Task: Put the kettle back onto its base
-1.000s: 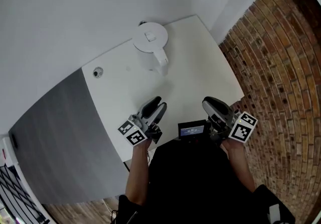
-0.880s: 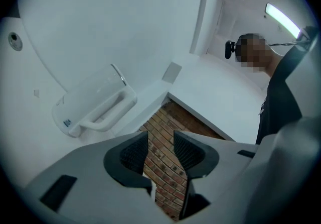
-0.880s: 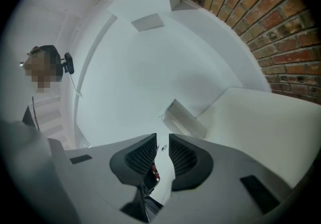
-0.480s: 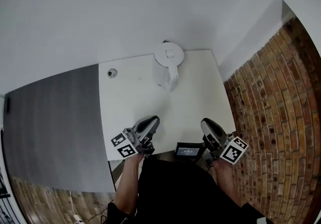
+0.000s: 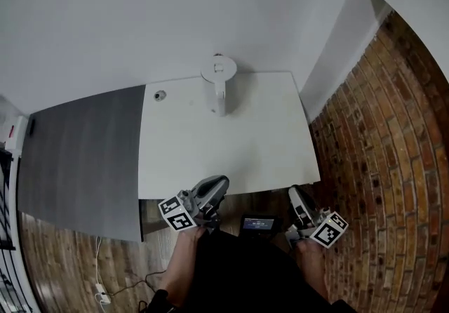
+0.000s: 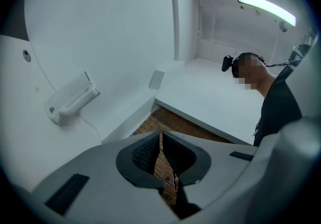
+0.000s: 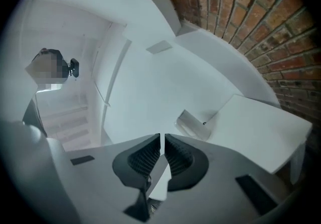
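white table (image 5: pixel 231 136) runs against a white wall, with a brick wall (image 5: pixel 379 136) to its right, a grey panel (image 5: pixel 77 157) to its left and wood floor along the near side. the kettle (image 5: pixel 218 82) stands upright at the table's far edge, close to the wall, handle turned toward the person. from this high up it's hard to tell whether the base is under it. a small round fitting (image 5: pixel 160 95) sits in the tabletop just left of the kettle.

both grippers are at the near edge of the table, well apart from the kettle. the left gripper (image 5: pixel 223 182) has just been closing its jaws, and its own view shows the pads drawn together to a thin slit with nothing between them, only brick showing through. the right gripper (image 5: pixel 295 193) is drawn in the same way, pads nearly meeting and empty. a small screen device (image 5: pixel 258 223) sits between the two hands, against the person's dark clothing.
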Available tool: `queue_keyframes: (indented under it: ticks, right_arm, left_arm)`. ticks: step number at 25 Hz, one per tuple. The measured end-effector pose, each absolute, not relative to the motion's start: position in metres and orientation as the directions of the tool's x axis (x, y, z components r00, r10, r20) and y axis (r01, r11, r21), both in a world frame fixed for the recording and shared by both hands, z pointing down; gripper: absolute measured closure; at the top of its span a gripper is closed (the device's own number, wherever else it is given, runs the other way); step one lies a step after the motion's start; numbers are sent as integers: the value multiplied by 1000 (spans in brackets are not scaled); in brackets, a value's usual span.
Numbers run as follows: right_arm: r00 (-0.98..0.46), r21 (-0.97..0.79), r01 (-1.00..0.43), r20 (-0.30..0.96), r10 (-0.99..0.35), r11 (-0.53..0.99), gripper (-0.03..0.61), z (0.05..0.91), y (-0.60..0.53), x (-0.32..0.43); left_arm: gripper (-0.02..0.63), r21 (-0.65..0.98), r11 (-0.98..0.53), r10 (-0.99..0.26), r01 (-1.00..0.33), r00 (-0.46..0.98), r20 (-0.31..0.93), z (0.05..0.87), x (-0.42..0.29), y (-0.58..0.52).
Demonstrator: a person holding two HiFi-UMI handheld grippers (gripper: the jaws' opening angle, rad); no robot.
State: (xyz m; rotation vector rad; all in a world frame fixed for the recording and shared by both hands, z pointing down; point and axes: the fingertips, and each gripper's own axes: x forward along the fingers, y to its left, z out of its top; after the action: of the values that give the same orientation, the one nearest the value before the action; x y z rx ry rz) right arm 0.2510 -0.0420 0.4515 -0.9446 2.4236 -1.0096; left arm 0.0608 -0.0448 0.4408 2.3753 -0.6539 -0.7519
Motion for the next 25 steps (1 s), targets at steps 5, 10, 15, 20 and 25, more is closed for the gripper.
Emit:
queue_keyframes:
  ticks: [5,10,15,20,25]
  right_arm:
    - [-764,-749,-364,-100,-637,554,546,466,-2,265]
    - [-786,-749,-307,-148,-600,588,551,463,17,271]
    - [-795,-732,-271,-196,-574,625,551,452,20,267]
    - [-818,-717,-258,-194,-541,648,551,450,22,253]
    - [-839,-721,-257,-164,-519,644,551,452,24,227]
  left_arm:
    - [581,631,-695,-627,-345,721,-296,445,84,8]
    - [581,618,-672,-657,-407,713,-245,439,89,35]
    - [581,595,-685,-650,-421,722,-237,428,95,43]
    - [581,595,-686,-648,-418,724,-239,429,90,48]
    - [581,623,-664,-670,-412,698,-252,435,64,51]
